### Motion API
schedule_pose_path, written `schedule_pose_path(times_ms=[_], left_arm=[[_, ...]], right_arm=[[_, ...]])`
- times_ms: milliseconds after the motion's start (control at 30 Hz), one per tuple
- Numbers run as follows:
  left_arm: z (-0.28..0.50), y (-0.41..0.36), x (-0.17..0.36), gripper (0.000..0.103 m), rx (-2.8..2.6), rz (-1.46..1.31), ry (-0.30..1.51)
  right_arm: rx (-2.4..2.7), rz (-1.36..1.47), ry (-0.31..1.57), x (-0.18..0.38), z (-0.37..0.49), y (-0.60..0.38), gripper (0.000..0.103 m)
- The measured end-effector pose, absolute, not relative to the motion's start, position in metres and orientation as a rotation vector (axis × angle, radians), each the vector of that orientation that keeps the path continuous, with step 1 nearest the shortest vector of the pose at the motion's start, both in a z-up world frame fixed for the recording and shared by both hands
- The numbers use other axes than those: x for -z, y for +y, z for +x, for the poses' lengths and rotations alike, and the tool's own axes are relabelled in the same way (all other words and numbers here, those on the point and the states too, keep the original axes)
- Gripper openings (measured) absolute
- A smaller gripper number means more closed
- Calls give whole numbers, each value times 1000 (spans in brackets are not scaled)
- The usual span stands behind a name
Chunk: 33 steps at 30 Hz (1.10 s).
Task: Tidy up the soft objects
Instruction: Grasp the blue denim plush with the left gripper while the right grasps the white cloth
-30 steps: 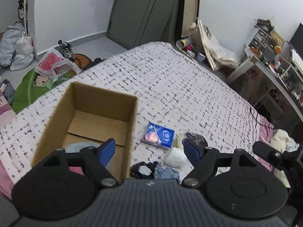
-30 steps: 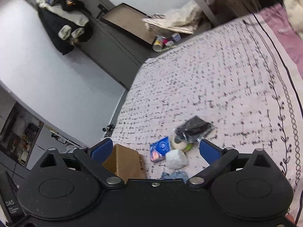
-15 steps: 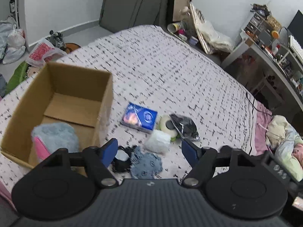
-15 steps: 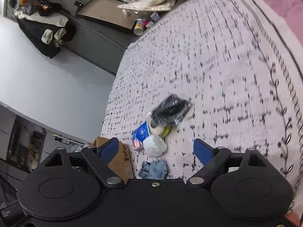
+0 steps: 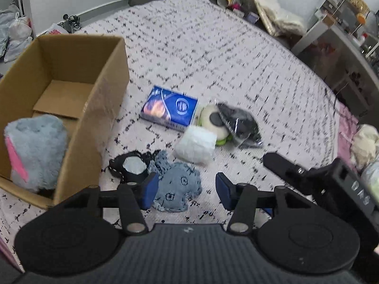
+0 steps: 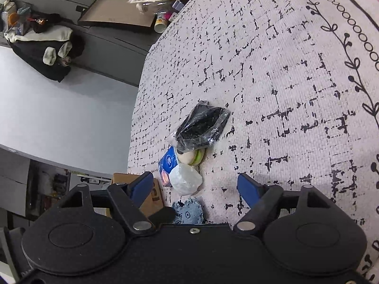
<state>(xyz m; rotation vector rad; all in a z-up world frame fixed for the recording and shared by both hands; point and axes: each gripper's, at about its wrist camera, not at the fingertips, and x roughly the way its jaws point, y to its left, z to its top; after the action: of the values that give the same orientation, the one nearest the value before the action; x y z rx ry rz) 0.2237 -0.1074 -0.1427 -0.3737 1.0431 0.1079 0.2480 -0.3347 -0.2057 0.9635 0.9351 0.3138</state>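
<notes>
Soft objects are scattered on the patterned bedspread [image 5: 213, 54] ahead of both grippers. The left gripper [image 5: 187, 188] is seen closing, its pads not yet pressing the blue denim piece [image 5: 178, 184] lying between them. The right gripper [image 6: 194, 184] is also closing, nothing held; the white bundle [image 6: 186, 181] lies just ahead. Left of the left gripper, a cardboard box [image 5: 104, 90] holds a grey plush [image 5: 35, 146].

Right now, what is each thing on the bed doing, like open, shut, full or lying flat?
Brown cardboard box: open, upright.
Fluffy grey-and-pink plush: inside the box.
Blue denim cloth: flat on the bed.
Blue tissue pack: lying flat.
Left gripper: closing, pads pressing nothing.
Right gripper: closing, empty.
</notes>
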Motion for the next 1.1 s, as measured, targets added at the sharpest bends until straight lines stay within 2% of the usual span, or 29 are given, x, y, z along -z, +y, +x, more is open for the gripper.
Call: schedule_pose_path(times_ms=[300,400,500,1100], left_arm=[[235,-105,181,52,-160,-407,1141],[233,-96,183,38,-190,-451,1122],[230,-90,182,35,-194,-497,1114],[235,-64,195,35,-167,-671,1146]], right_arm=[[-361,925,957,212,258,-319,78],[-391,885,938,211,260,-311,78],[-419,828,914,208,262,-302,78],[-390,689,885,219,275,-262,60]])
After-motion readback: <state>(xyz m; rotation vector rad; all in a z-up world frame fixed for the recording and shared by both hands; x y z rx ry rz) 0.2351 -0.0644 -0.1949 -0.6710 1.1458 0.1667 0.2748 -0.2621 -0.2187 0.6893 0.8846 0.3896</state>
